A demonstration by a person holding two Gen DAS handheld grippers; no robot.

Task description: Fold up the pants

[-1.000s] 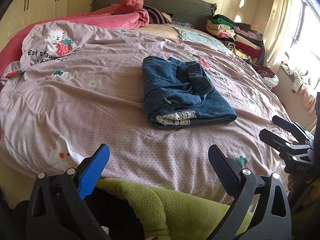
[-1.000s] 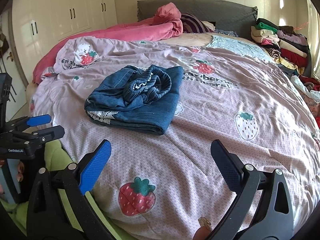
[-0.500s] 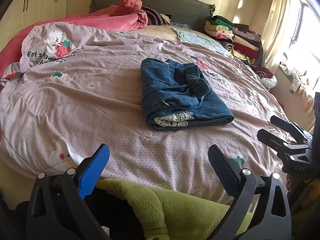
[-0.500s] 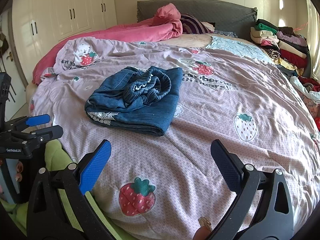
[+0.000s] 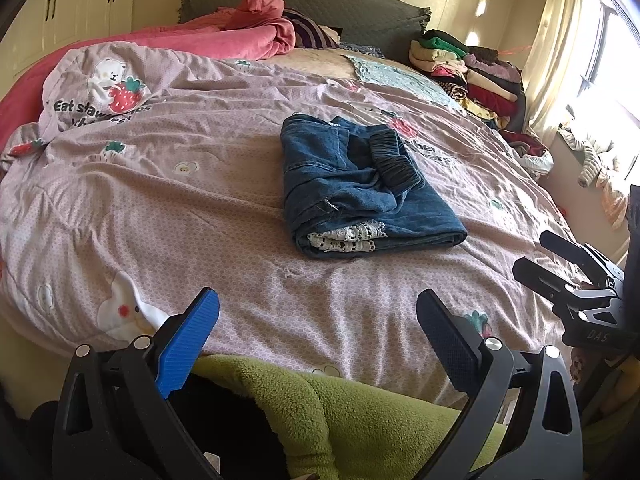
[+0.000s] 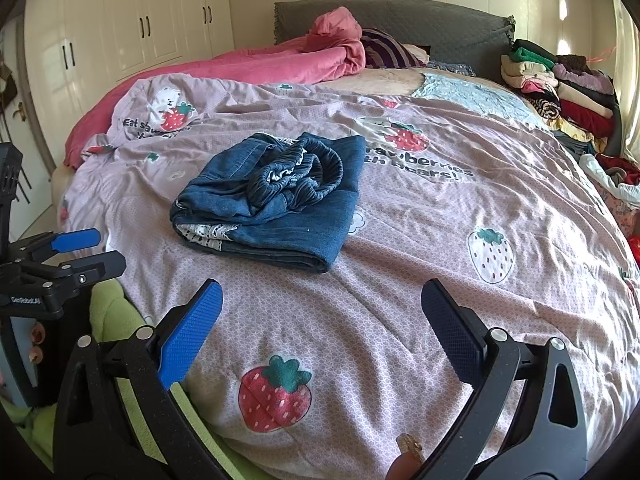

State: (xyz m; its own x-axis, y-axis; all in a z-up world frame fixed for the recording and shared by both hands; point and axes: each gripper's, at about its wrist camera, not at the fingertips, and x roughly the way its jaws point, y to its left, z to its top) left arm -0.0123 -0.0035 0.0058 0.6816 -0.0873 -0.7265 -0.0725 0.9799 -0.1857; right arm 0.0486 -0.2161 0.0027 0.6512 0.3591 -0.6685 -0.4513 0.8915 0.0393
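Observation:
The blue denim pants (image 5: 360,188) lie folded in a compact bundle in the middle of the pink strawberry-print bedspread (image 5: 160,200), with white lace trim showing at the near edge and the elastic waistband on top. They also show in the right wrist view (image 6: 276,200). My left gripper (image 5: 318,332) is open and empty, held back near the bed's front edge, well short of the pants. My right gripper (image 6: 322,324) is open and empty too, over the bedspread near the front edge. Each gripper shows in the other's view, the right one (image 5: 576,276) and the left one (image 6: 68,256).
A green fleece garment (image 5: 360,412) sits below the left gripper at the bed's edge. A pink blanket (image 5: 240,32) lies by the grey headboard (image 6: 420,20). A stack of folded clothes (image 5: 468,68) stands at the back right. White wardrobes (image 6: 140,28) line the left wall.
Both grippers have shifted very slightly; the pants look a touch nearer in the left wrist view. Nothing was grasped or let go.

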